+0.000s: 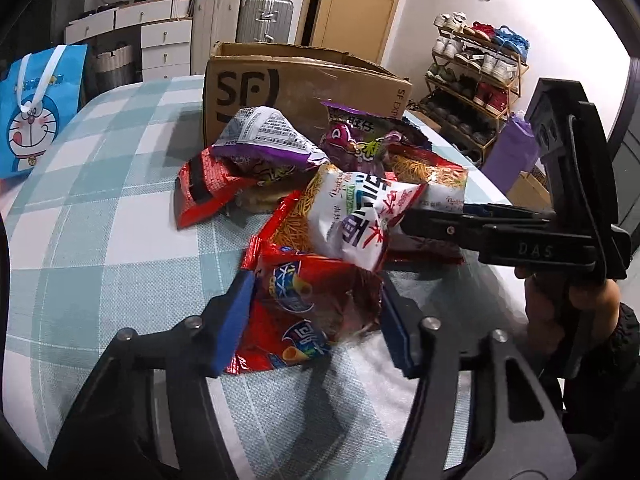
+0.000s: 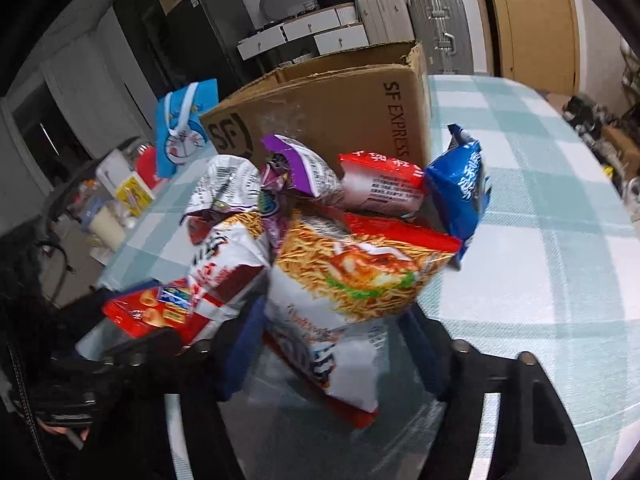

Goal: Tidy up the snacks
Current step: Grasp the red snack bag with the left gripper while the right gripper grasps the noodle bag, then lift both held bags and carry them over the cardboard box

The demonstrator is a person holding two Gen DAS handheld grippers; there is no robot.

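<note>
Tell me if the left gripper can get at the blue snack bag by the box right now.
Probably not. The blue bag sits at the pile's far side, and the left gripper already straddles a red bag.

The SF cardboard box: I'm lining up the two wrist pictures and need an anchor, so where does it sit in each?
Left wrist: the cardboard box stands upper centre, behind the snack pile, its SF logo facing the camera.
Right wrist: the cardboard box is upper centre, again behind the pile, SF EXPRESS lettering on its side.
Shared landmark: the blue cartoon bag, left of the box in both.
</note>
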